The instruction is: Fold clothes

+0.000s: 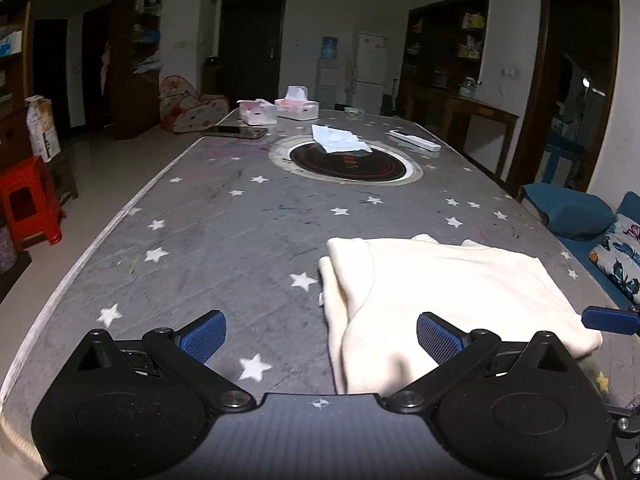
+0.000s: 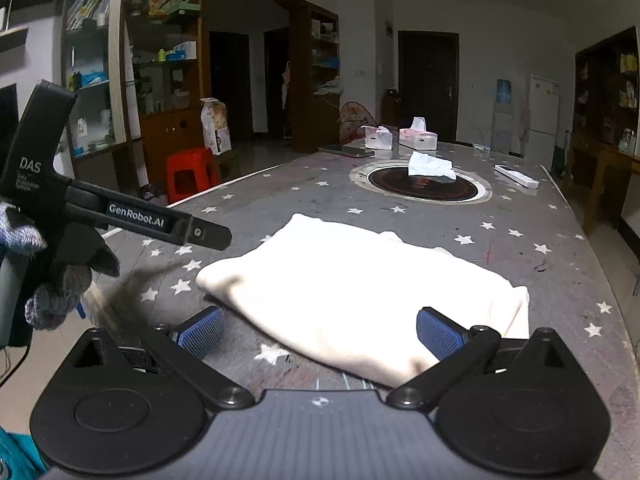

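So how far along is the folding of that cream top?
Mostly done: the cream garment lies on the starry table as a compact, layered bundle. Nothing is in hand; the left gripper and right gripper hover with jaws open. Perhaps a final tidy remains.

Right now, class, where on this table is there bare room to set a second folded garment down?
Bare star-print table lies left of the cream garment, reaching to the table's left edge, and between the garment and the round cooktop. The far end is crowded: tissue boxes, phone, loose paper, white remote.
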Demonstrator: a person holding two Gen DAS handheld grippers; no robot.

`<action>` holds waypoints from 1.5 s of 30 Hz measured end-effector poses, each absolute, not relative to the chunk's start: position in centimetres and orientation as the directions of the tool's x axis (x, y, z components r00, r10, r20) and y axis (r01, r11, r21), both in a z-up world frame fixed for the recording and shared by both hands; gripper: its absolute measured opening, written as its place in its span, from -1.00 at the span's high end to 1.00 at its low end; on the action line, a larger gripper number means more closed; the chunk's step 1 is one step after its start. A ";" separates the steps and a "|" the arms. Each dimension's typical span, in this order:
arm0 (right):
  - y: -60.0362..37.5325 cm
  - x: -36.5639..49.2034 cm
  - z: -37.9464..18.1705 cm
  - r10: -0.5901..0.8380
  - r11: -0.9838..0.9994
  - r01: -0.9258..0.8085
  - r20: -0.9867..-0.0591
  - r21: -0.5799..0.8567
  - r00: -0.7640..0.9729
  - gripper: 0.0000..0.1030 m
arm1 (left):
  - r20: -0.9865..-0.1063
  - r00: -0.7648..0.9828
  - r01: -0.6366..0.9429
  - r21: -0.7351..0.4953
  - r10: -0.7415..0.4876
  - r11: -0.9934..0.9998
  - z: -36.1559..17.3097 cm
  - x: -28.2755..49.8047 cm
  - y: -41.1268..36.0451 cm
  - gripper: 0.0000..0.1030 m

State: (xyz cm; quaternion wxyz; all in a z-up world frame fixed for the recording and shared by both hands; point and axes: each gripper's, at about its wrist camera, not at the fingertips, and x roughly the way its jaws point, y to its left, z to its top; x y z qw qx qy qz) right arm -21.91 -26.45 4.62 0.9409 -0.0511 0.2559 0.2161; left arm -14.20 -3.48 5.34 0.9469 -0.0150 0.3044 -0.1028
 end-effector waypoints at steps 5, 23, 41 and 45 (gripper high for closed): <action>-26.0 -22.8 4.7 0.384 0.890 -0.455 -0.511 -0.016 0.769 -1.00 | -0.584 0.790 0.137 -0.129 -0.187 0.982 5.3 -14.3 -2.3 -1.00; -27.2 -20.9 2.4 0.369 0.912 -0.406 -0.557 0.063 0.744 -0.77 | -0.608 0.771 0.090 -0.194 -0.192 0.977 4.3 -13.5 -1.1 -1.00; -27.5 -19.0 2.2 0.490 0.862 -0.463 -0.569 0.206 0.660 -0.78 | -0.677 0.715 0.130 -0.119 -0.176 0.984 1.9 -10.2 -4.1 -0.98; -27.7 -19.7 1.3 0.509 0.845 -0.494 -0.590 0.204 0.627 -0.78 | -0.684 0.710 0.151 -0.085 -0.168 0.985 1.2 -10.4 -4.2 -0.99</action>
